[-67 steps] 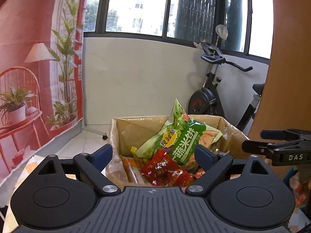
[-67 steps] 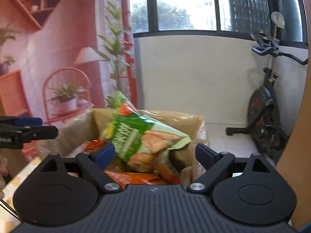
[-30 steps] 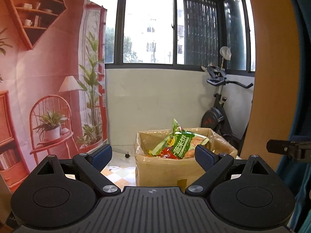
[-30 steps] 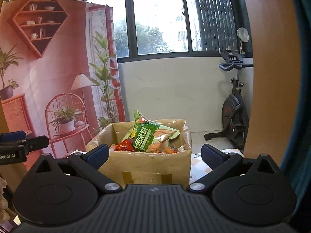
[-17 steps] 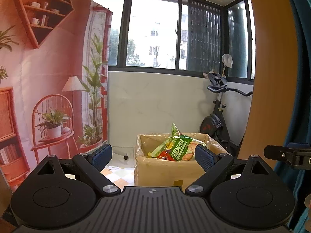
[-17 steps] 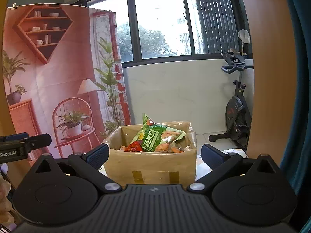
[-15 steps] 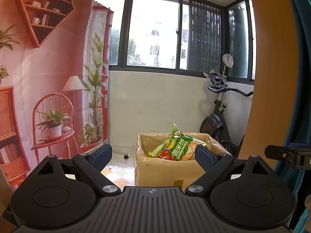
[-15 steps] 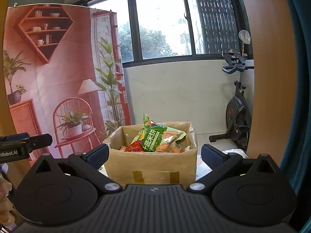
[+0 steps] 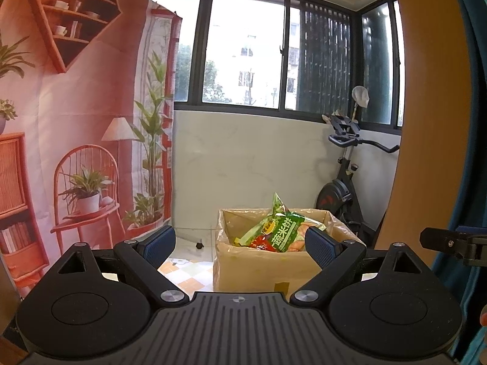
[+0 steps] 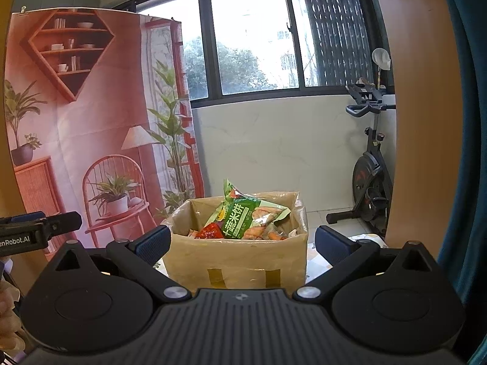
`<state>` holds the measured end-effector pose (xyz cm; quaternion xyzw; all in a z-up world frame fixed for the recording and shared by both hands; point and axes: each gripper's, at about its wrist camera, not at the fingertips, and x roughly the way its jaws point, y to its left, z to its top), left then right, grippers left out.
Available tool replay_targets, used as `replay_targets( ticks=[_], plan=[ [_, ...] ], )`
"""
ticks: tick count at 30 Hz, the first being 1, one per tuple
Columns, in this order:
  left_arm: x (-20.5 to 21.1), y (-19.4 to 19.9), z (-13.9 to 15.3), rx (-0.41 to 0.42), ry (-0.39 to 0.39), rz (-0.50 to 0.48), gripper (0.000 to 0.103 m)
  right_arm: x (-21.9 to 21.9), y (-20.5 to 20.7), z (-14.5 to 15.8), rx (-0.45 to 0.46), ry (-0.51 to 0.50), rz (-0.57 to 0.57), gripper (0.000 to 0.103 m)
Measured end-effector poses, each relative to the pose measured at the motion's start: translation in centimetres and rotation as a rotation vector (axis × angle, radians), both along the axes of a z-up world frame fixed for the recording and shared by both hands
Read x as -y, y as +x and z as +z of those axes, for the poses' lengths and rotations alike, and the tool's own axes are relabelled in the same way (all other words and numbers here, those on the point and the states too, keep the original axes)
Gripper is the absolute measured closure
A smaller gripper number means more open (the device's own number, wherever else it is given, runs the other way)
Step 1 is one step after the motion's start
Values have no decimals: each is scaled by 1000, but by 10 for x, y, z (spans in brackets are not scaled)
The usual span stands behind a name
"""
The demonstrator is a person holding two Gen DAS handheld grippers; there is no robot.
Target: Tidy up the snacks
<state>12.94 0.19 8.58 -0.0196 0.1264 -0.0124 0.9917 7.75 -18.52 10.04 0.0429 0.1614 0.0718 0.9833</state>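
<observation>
A cardboard box (image 9: 261, 266) (image 10: 240, 261) stands on the table ahead of both grippers, full of snack packets. On top lies a green snack bag (image 9: 281, 228) (image 10: 243, 217), with a red packet (image 9: 261, 241) (image 10: 210, 231) beside it. My left gripper (image 9: 240, 241) is open and empty, well back from the box. My right gripper (image 10: 242, 241) is open and empty too, also short of the box. Each gripper shows at the edge of the other's view, the right one (image 9: 450, 241) and the left one (image 10: 36, 228).
A red printed backdrop (image 9: 76, 121) hangs on the left. An exercise bike (image 10: 369, 170) stands by the white wall at the right. A brown panel (image 9: 423, 106) and a teal curtain (image 10: 465, 152) fill the right edge. The tabletop (image 9: 188, 269) has a checked cloth.
Both grippers drew back from the box, which now looks smaller and farther off; in the last half second little has shifted. Both stay open.
</observation>
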Motion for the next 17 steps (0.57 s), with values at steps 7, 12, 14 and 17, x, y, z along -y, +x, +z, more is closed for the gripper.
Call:
replay_targets(
  ticks=[7, 12, 14, 17],
  plan=[
    [-3, -2, 1, 10, -10, 1, 9, 1, -1, 0, 5, 5, 2, 0],
    [-6, -4, 0, 21, -8, 10, 9, 1, -1, -1, 4, 7, 1, 0],
    [-6, -3, 0, 18, -7, 14, 9, 1, -2, -2, 2, 7, 2, 0],
    [-8, -2, 0, 14, -8, 18, 9, -1, -2, -3, -1, 3, 4, 0]
  ],
)
